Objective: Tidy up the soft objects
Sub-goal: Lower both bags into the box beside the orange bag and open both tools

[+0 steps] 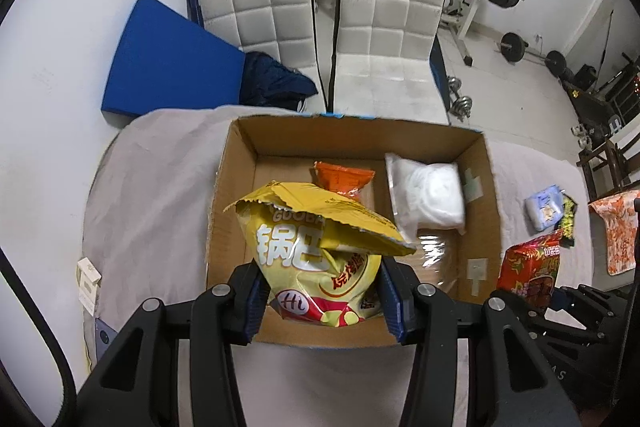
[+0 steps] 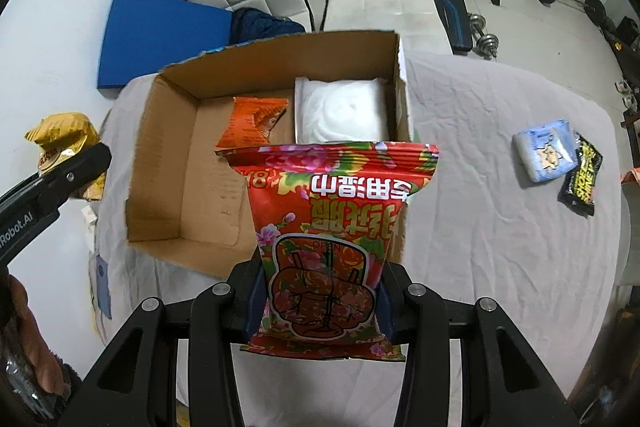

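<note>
The left tongs [image 1: 324, 301] are clenched on the lower part of a yellow snack bag [image 1: 320, 251], which hangs above the near-left part of the open cardboard box [image 1: 360, 131]. The right tongs [image 2: 320, 303] are clenched on a red floral wet-wipes pack [image 2: 332, 239], held over the box's near wall, toward its right side. The box stands on a bench covered with a grey sheet [image 2: 480, 227]. Inside it, against the far wall, lie an orange packet [image 1: 344, 179] and, to its right, a white bundle in clear plastic [image 1: 428, 195]; the near half of the floor looks free.

To do this step well, the yellow bag would best be lowered into the free near-left space until it rests on the box floor, then let go, so that its crumpled, folded-over top does not catch the wall. The red pack should probably follow into the near-right space, in front of the white bundle, one hand at a time so the tongs do not collide over the box. Both bags are soft, so a light squeeze should be enough.

A pale blue pack [image 2: 546, 157] and a black-and-yellow packet [image 2: 582, 179] lie together on the sheet, well to the right of the box, not yet packed.
</note>
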`<state>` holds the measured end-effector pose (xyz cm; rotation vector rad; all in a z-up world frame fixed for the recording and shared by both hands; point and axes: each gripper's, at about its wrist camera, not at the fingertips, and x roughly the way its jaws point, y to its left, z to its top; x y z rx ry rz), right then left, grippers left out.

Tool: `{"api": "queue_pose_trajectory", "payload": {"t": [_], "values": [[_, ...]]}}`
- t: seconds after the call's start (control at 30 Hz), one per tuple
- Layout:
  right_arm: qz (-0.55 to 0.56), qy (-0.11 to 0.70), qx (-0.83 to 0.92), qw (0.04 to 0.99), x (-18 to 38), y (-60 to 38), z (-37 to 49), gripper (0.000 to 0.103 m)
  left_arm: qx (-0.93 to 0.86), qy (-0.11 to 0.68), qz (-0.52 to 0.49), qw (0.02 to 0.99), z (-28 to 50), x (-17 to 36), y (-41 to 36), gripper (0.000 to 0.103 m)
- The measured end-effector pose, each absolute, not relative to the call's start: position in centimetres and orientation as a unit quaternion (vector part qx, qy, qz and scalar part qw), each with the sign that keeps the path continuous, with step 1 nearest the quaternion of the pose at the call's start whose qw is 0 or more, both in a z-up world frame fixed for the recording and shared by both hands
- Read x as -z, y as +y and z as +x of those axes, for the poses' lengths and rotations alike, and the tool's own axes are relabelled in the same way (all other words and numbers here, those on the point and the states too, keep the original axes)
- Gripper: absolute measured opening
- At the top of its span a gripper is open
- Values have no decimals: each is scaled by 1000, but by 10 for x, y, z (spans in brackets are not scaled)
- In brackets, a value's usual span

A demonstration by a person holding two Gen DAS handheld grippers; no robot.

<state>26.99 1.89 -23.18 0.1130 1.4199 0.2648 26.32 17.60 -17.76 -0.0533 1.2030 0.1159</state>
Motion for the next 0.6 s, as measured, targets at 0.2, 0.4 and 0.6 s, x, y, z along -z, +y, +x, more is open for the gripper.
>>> {"api": "queue_pose_trajectory", "payload": {"t": [0.2,0.4,0.6], "values": [[64,682,-104,721,284,30,292,47,-54,614,-31,787,295,226,201,45],[48,707,-88,700,330,44,307,47,-57,662,-47,746,335,284,226,45],[40,727,-76,682,364,55,317,47,-55,690,-57,720,366,317,234,45]]}}
